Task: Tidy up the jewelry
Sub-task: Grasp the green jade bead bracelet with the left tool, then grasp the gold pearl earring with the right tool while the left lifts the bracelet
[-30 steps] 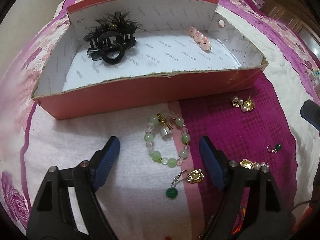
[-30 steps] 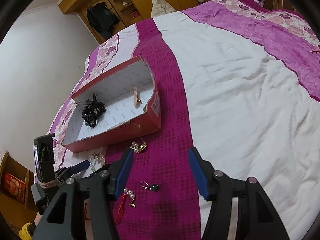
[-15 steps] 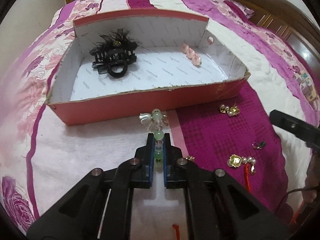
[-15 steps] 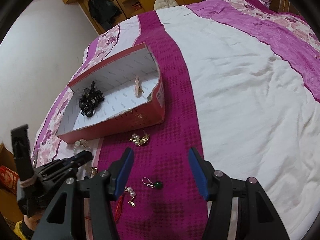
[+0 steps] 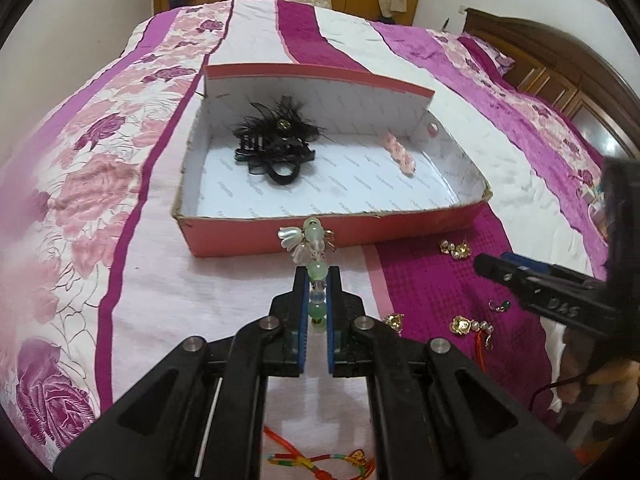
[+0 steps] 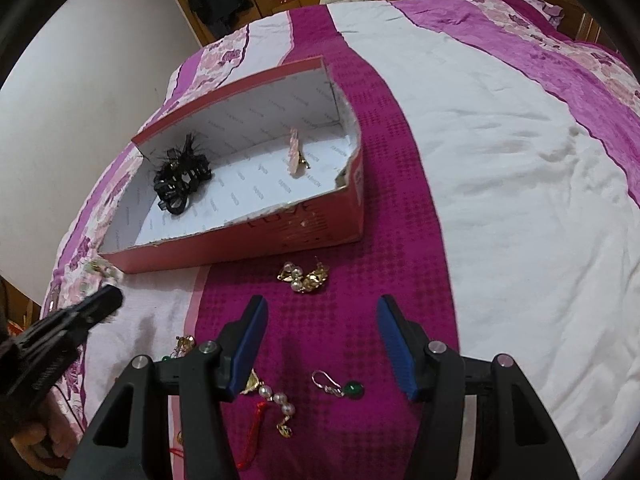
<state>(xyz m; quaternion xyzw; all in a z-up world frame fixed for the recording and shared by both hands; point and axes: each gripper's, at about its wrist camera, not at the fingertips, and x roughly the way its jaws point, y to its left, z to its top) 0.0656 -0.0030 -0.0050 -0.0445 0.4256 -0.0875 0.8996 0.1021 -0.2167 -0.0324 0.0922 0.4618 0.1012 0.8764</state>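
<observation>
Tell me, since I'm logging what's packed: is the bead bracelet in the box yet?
Not yet. The bracelet is pinched in the left gripper, just short of the box front wall.

Left wrist cam: low, close, facing the red cardboard box (image 5: 320, 236) at frame centre. Right wrist cam: higher, angled down, box (image 6: 280, 228) centre left. Shared: box, magenta-striped bedspread (image 5: 424, 280).
</observation>
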